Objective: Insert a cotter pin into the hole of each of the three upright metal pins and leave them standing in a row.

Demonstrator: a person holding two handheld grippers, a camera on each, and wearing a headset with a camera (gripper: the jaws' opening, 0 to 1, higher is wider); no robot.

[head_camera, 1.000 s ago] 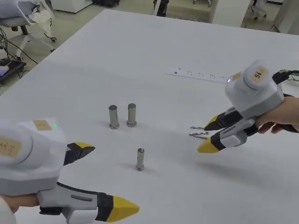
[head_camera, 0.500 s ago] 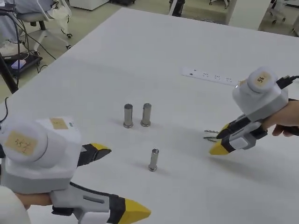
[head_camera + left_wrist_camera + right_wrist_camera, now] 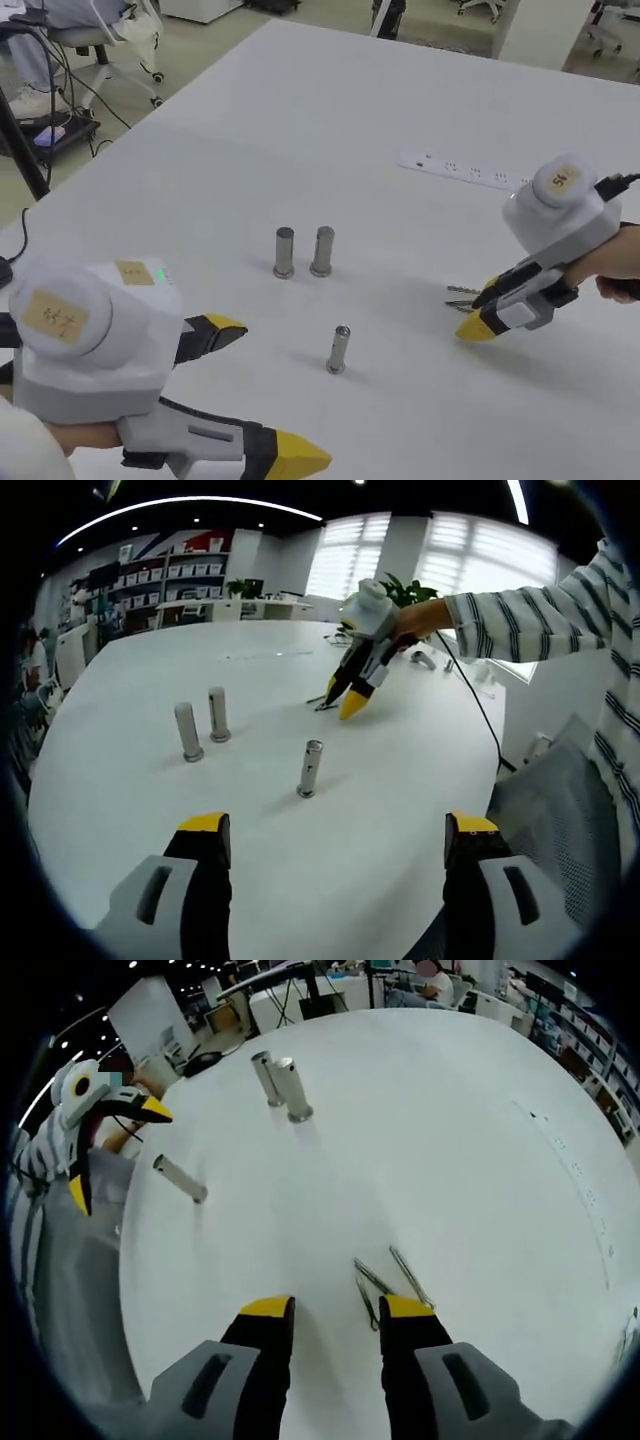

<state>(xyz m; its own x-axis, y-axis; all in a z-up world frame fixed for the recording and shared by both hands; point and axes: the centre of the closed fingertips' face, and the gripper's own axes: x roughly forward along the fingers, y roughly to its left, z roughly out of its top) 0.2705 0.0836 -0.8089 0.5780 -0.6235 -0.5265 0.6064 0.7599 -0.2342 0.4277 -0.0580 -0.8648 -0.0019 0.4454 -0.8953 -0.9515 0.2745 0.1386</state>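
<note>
Holds the left gripper (image 3: pixel 278 395) at 7 o'clock in the head view, jaws spread wide, nothing between them. Holds the right gripper (image 3: pixel 479 308) at 3 o'clock, tips angled down at the white table (image 3: pixel 300 120), jaws parted by a narrow gap and clasping nothing.

Lying flat just beyond those tips: cotter pins (image 3: pixel 460 296), thin, silvery and bent, in a small loose bunch, two or three by the right gripper view (image 3: pixel 385 1282), just ahead of one jaw tip.

Standing upright near the centre: three metal pins, short dull-grey cylinders, each with a wider foot. Back left pin (image 3: pixel 285 252) and back right pin (image 3: pixel 322 251) just beside each other. Front pin (image 3: pixel 339 349) alone at 5 o'clock from that pair, apart from it. Holes too small to make out.

At 1 o'clock, well apart: a white power strip (image 3: pixel 465 170).
</note>
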